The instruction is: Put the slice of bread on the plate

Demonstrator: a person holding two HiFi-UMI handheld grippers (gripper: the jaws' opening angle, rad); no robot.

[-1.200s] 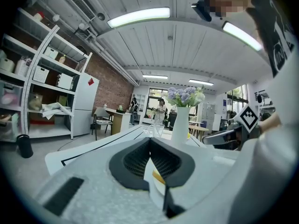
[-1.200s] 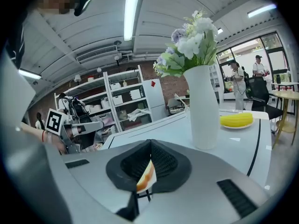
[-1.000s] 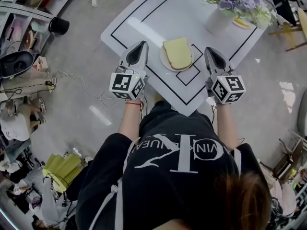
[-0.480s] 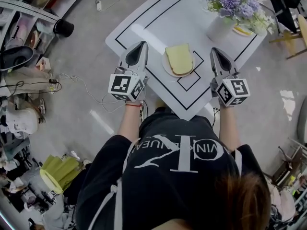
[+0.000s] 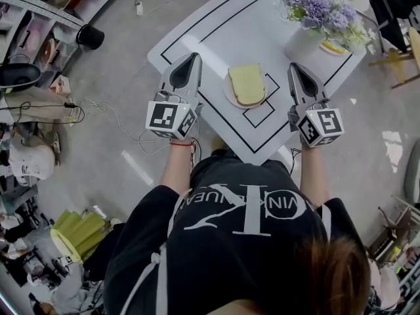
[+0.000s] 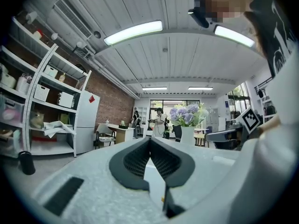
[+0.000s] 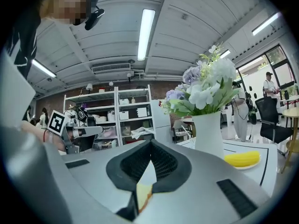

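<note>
A pale yellow slice of bread point(image 5: 247, 84) lies flat on a small white plate point(image 5: 227, 96), inside a black-lined square on the white table point(image 5: 216, 25). My left gripper point(image 5: 193, 58) hovers left of the plate and my right gripper point(image 5: 294, 66) right of it. Both point level across the table, apart from the bread. In the left gripper view the dark pads point(image 6: 136, 160) meet at the tips with nothing between them. The right gripper view shows its pads point(image 7: 163, 162) likewise closed together and empty.
A white vase of purple and white flowers point(image 5: 303, 37) stands at the table's far right, also visible as the vase point(image 7: 209, 134). A banana point(image 7: 241, 158) lies on a dish beside it. Cables point(image 5: 111, 120) trail on the floor at left, near shelving point(image 5: 26, 18).
Both grippers have lifted higher above the table, staying either side of the plate. The bread has stayed on the plate.
</note>
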